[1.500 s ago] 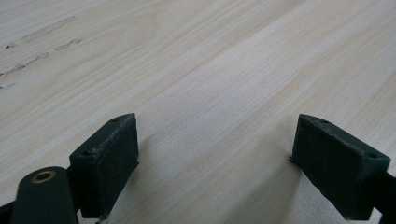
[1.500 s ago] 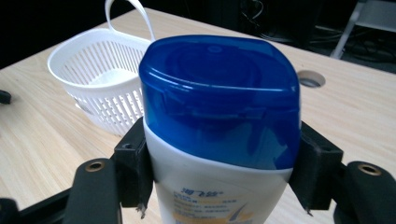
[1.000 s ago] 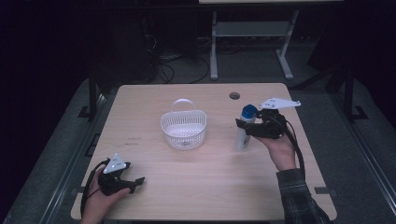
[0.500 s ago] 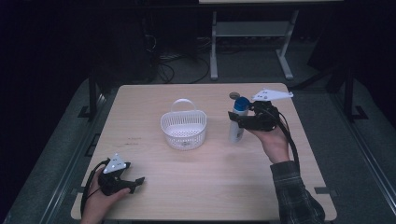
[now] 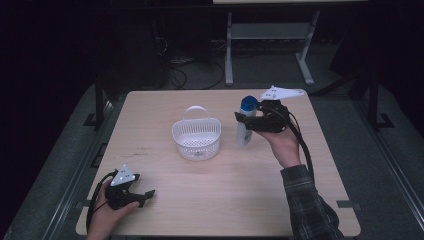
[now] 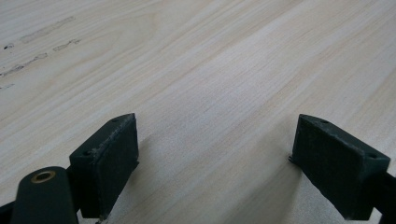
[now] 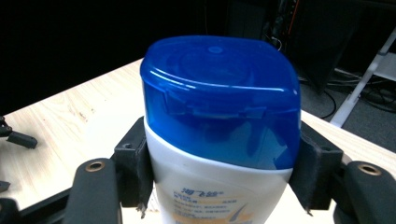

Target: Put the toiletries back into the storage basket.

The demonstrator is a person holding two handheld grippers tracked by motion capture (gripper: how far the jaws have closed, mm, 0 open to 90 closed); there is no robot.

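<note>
Since a second ago the right gripper (image 5: 246, 120) has carried the bottle (image 5: 244, 129) up and toward the far side of the table (image 5: 210, 200) — the left gripper (image 5: 145, 195) has stayed put at the near left corner. Largest first: the pale wooden table, then the white plastic basket (image 5: 196, 139) standing near its middle with its handle raised. Just right of the basket the white bottle with a blue cap (image 7: 219, 102) hangs upright, lifted off the tabletop; the right gripper's black pads (image 7: 135, 163) press on both sides of its body just below the cap. The left gripper rests low over bare wood — its pads (image 6: 112, 158) stand wide apart with nothing between them
</note>
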